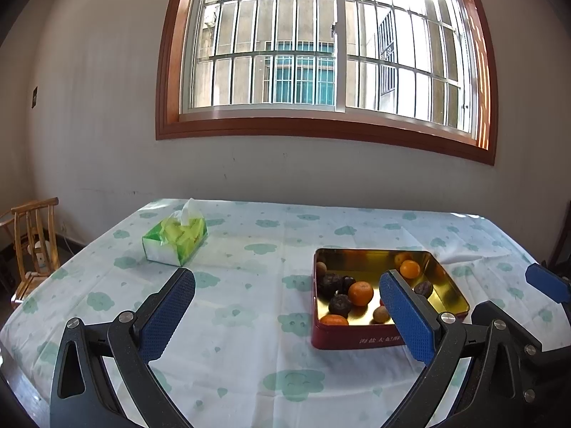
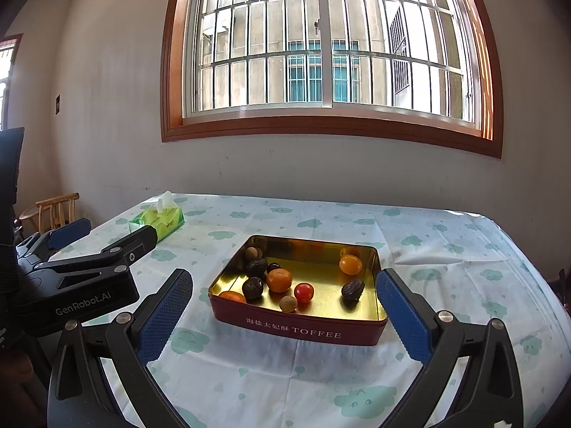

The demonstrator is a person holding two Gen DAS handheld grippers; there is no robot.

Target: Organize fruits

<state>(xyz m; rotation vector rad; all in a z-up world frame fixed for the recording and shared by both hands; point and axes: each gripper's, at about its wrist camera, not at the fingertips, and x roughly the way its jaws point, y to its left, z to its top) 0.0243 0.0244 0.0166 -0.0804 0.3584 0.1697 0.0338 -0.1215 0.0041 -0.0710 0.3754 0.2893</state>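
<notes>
Red toffee tin (image 2: 298,328) on the bench (image 2: 446,249), lid off, gold inside, lettered side toward the cameras. Bench covered in a pale cloth with green cloud prints.

Inside the tin, all fruit: an orange mandarin (image 2: 279,280) near the middle, a second one (image 2: 350,264) toward the far right corner, a third (image 2: 232,296) against the near left wall. A red cherry tomato (image 2: 304,292) just right of the middle mandarin. A brown longan (image 2: 288,303) just in front of that tomato, by the near wall. A dark wrinkled fruit (image 2: 353,290) toward the tin's right side, below the far-right mandarin. More dark fruits (image 2: 252,288) left of the middle mandarin, and pale brown ones (image 2: 251,253) in the far left corner.

Left tool (image 1: 285,306) spread wide, empty, low over the bench left of the tin, its right finger (image 1: 407,317) overlapping the tin's near right part in the left wrist view; touching or not, cannot tell.

Right tool (image 2: 285,310) also spread wide, empty, one blue pad (image 2: 164,315) on either side of the tin's near wall, apart from it.

Green tissue box (image 1: 175,240) well left of the tin and farther back, a sheet sticking up. Wooden chair (image 1: 34,246) off the bench beyond the tissue box. Barred window (image 2: 328,46) on the wall behind the tin.
</notes>
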